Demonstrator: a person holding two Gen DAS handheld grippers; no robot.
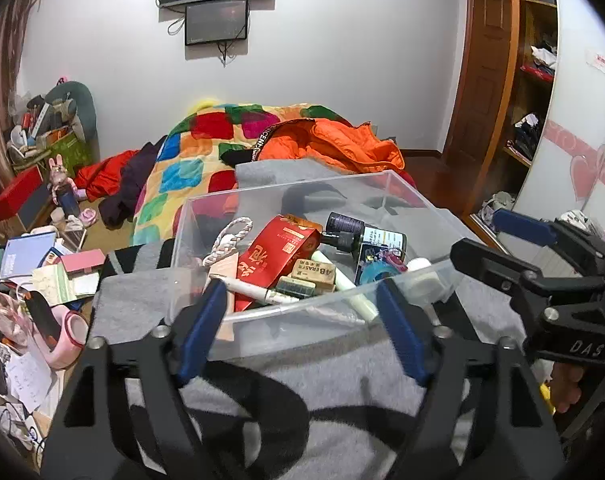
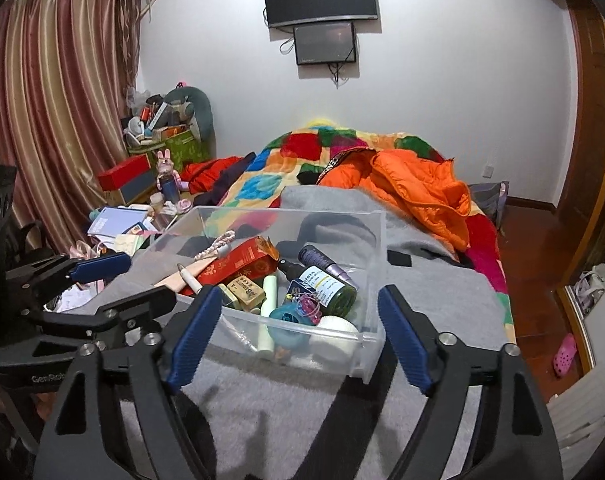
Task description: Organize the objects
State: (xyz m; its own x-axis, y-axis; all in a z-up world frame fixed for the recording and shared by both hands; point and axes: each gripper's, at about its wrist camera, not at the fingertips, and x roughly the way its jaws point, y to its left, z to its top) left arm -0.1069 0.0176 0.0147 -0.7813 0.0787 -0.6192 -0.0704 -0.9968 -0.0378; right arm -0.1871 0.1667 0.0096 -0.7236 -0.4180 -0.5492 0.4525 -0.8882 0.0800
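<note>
We hold the left gripper (image 1: 302, 320) and right gripper (image 2: 298, 328) spread, empty, before the bin (image 1: 206, 208). Only the right view shows curtains (image 2: 54, 100); only the left shows a wardrobe (image 1: 534, 80).

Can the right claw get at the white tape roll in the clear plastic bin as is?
Probably yes. The right claw is open and empty, the white tape roll lies uncovered in the near corner of the clear plastic bin, and the bin has no lid; only the low front wall intervenes.

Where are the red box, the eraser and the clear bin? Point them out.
red box (image 1: 276, 256): left wrist view, its printed top face.
eraser (image 1: 313, 276): left wrist view, its labelled side.
clear bin (image 2: 376, 248): right wrist view, its right wall.
</note>
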